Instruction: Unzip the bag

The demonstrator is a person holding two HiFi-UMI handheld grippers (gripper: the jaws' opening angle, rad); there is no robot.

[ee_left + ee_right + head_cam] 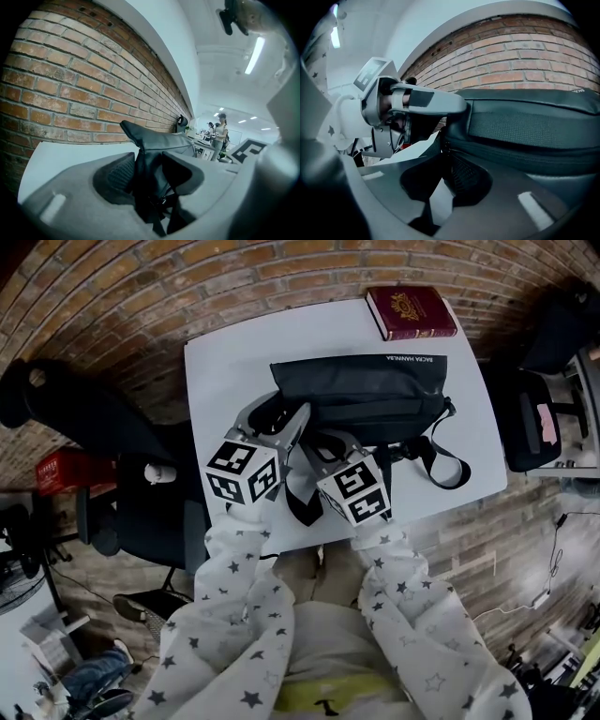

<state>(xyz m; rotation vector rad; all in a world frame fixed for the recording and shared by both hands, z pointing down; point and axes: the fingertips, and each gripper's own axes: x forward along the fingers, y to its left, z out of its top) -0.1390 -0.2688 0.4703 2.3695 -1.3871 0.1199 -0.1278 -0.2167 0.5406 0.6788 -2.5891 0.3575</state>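
Bag (361,385) appears fully zipped; unzipping not begun. Left gripper (278,420) jaws spread, bag end between them. Right gripper (336,442) jaws half-closed, zip pull (443,146) between them, unpinched.

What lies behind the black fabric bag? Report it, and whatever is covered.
A maroon book lies behind the black fabric bag near the white table's far edge, brick wall beyond. The table beneath the bag is covered.
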